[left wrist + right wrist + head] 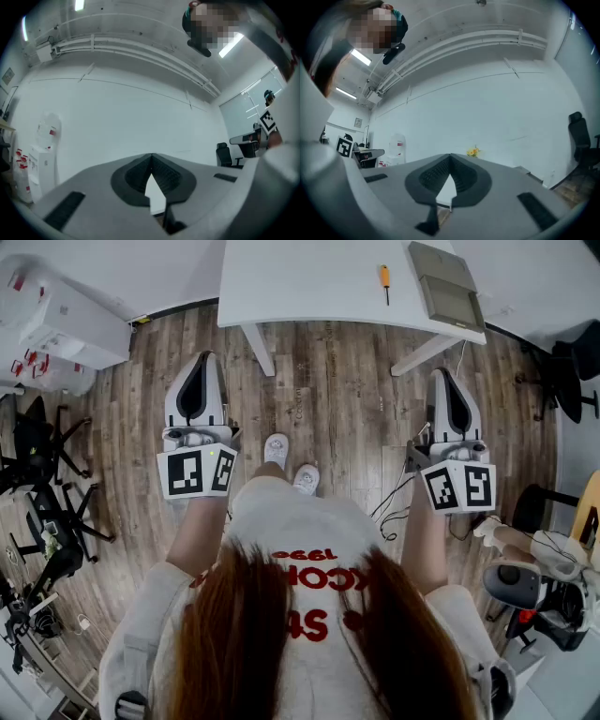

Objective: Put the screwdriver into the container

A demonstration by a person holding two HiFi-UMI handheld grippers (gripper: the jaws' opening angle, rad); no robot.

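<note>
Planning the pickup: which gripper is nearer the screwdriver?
Right. In the head view the right gripper hangs below and slightly right of the screwdriver; the left gripper is farther off, down-left.

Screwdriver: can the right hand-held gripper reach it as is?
Probably not yet: the screwdriver lies in the open on the table, but the right hand-held gripper is shut and short of the table edge.

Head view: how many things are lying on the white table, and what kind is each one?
screwdriver: 1
container: 1
Total: 2
</note>
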